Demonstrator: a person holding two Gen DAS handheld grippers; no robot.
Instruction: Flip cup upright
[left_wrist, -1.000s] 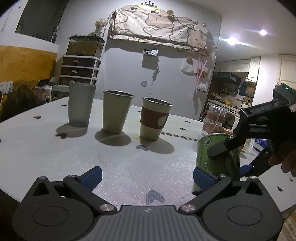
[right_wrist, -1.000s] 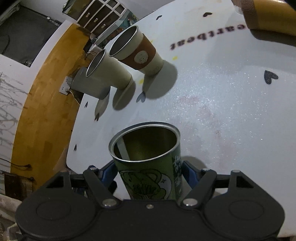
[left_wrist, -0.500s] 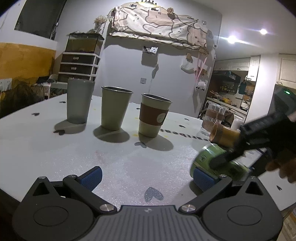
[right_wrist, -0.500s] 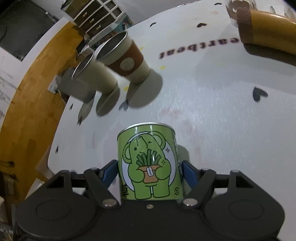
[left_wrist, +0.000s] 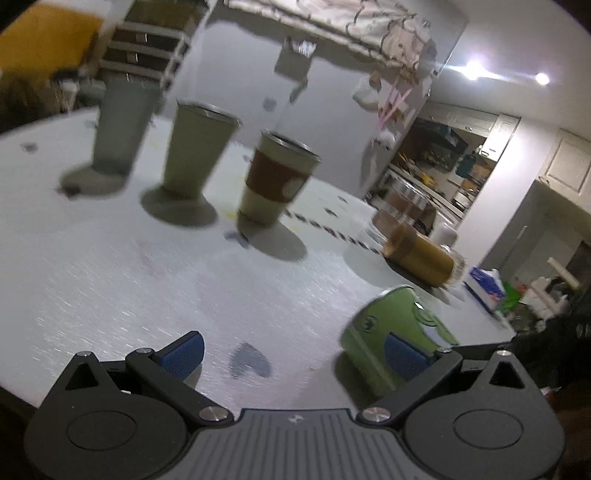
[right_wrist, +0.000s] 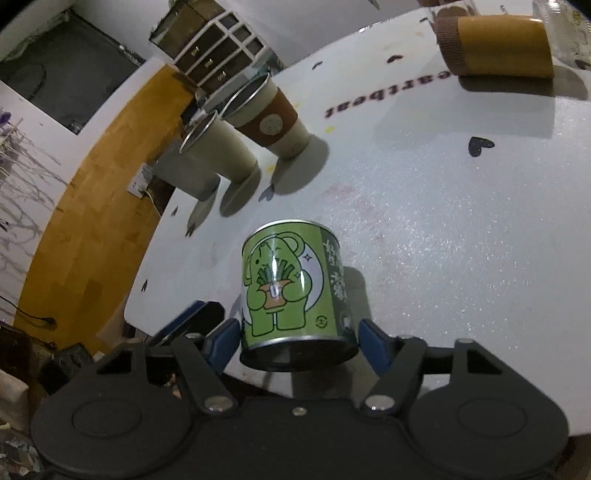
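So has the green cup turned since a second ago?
Yes. The green cup in the right gripper has rotated: against the upright sleeved cup, its open mouth now faces the camera.

A grey wall (left_wrist: 229, 74) carries a patterned cloth (left_wrist: 332, 22) hung high. A white drawer unit (left_wrist: 144, 48) stands by orange panelling (left_wrist: 40, 40). Two ceiling lights (left_wrist: 474, 69) glare above white cupboards (left_wrist: 565, 166) and cluttered kitchen shelves (left_wrist: 436, 155).
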